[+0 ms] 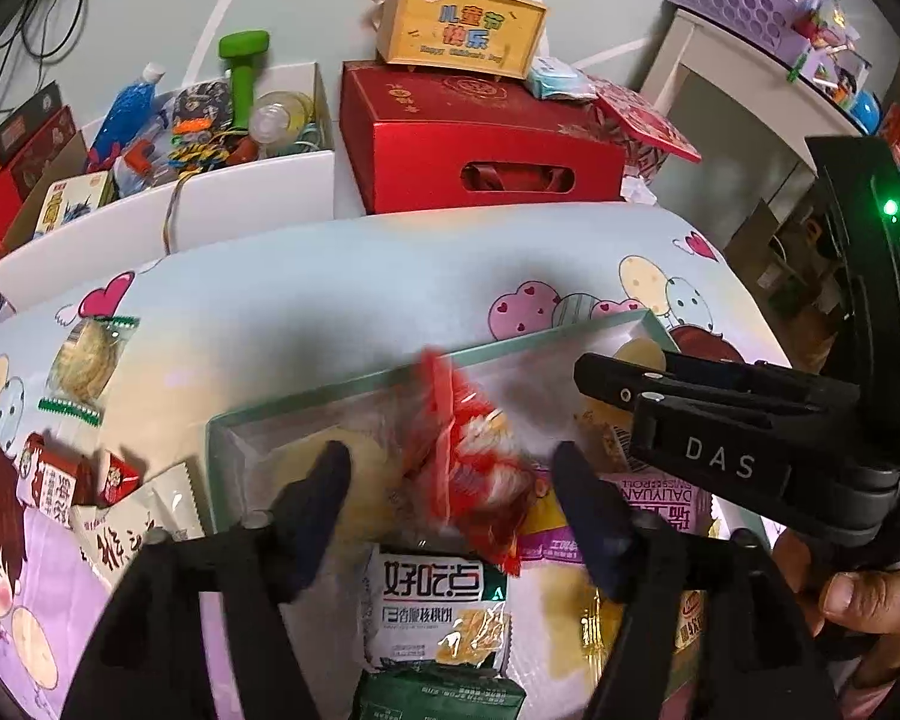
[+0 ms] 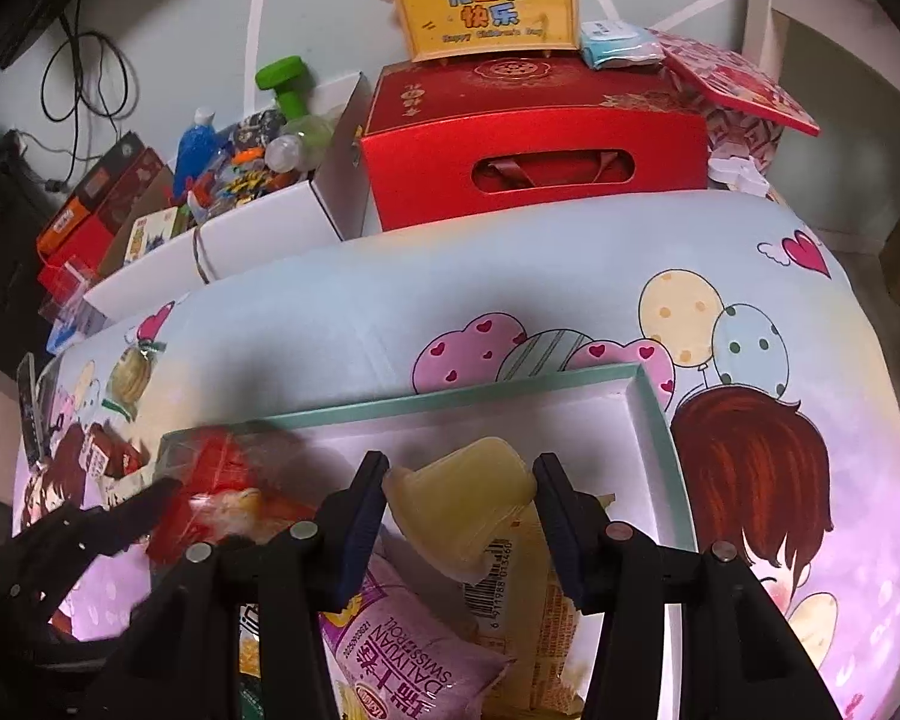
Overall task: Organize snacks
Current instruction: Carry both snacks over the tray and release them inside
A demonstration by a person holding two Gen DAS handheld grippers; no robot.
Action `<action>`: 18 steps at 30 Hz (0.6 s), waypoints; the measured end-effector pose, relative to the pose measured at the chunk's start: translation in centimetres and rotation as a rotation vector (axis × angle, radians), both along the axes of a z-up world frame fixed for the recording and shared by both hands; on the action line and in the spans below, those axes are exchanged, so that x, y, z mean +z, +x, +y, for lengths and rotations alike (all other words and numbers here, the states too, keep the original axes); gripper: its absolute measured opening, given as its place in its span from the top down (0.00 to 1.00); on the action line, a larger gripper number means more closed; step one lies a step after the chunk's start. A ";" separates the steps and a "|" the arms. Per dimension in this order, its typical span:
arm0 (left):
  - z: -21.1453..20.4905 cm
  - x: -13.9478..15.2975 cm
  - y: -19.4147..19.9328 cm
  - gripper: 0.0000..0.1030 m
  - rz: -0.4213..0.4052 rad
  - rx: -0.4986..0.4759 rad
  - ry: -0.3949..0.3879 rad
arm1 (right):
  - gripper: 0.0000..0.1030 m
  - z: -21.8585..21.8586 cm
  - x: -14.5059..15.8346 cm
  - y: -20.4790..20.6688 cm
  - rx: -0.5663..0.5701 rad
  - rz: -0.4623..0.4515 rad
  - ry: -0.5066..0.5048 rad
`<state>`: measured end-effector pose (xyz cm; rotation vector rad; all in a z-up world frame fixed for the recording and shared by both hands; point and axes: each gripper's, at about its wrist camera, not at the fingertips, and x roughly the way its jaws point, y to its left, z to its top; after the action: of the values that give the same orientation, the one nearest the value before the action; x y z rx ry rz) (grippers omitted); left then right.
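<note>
While L tool point(image 1: 450, 480) gapes over tray point(image 1: 330, 402), R tool point(image 2: 459, 498) clamps jelly cup point(image 2: 462, 510).

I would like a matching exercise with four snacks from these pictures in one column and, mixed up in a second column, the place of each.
Things:
1. yellow jelly cup
2. red snack bag
3. round cracker pack
4. purple Swiss roll pack

Places:
A. on the tablecloth, outside the tray
B. between the fingers of the right gripper
C. in the tray, below the jelly cup
D. between the fingers of the left gripper

Pairs: 1-B, 2-D, 3-A, 4-C
</note>
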<state>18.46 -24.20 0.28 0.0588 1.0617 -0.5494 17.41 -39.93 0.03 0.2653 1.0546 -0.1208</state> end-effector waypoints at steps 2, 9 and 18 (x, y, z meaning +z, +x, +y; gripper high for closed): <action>0.6 0.2 0.0 0.31 0.002 0.014 -0.002 | 0.48 0.3 0.0 0.0 0.010 0.004 -0.001; 3.3 1.2 -0.3 0.27 -0.007 0.085 -0.008 | 0.36 0.9 0.8 -0.5 0.012 -0.006 -0.014; 9.6 1.3 -1.1 0.05 -0.050 0.257 0.059 | 0.00 3.2 1.8 -3.6 -0.024 -0.064 -0.009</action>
<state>17.34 -14.62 1.58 -0.0126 1.0183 -0.2827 13.77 -36.73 1.88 0.2719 0.9875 -0.1378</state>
